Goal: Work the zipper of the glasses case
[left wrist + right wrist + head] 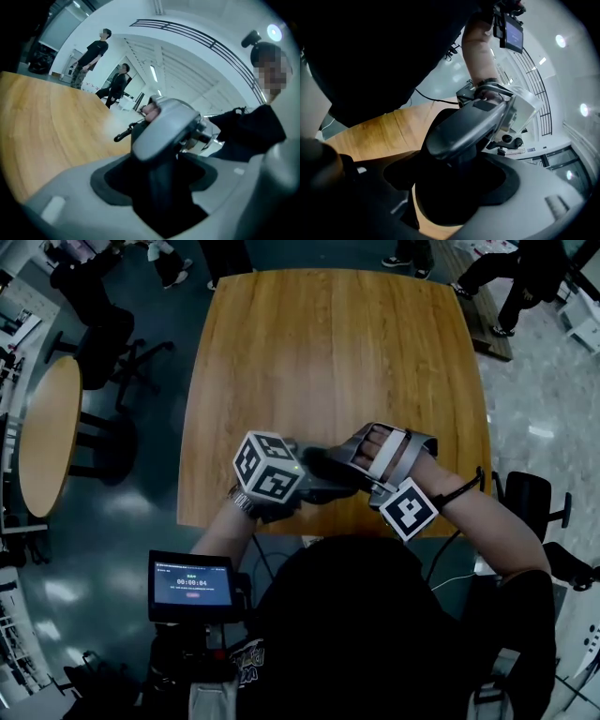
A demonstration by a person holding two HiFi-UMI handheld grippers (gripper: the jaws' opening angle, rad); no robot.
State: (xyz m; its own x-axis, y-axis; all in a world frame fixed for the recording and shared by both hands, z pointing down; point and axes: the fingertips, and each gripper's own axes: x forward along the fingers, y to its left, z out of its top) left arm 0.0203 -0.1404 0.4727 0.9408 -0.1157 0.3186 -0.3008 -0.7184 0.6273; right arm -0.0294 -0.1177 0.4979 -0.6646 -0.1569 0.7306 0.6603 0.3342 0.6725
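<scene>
A black glasses case (325, 468) hangs between my two grippers above the near edge of the wooden table (328, 352). My right gripper (354, 457) is shut on one end of the case (459, 199). In the left gripper view one of its grey fingers (164, 126) lies along the top of the case (164, 206). My left gripper (314, 482) comes in from the opposite end, and the case sits between its wide open jaws (157, 177). A small black clip (123, 133) sticks out beside the case. The zipper itself is hidden.
The person's torso is close behind the grippers. A small monitor (192, 585) is mounted low on the left. A round wooden table (47, 432) and chairs stand to the left, and another chair (530, 498) to the right. People (96, 56) stand beyond the table's far end.
</scene>
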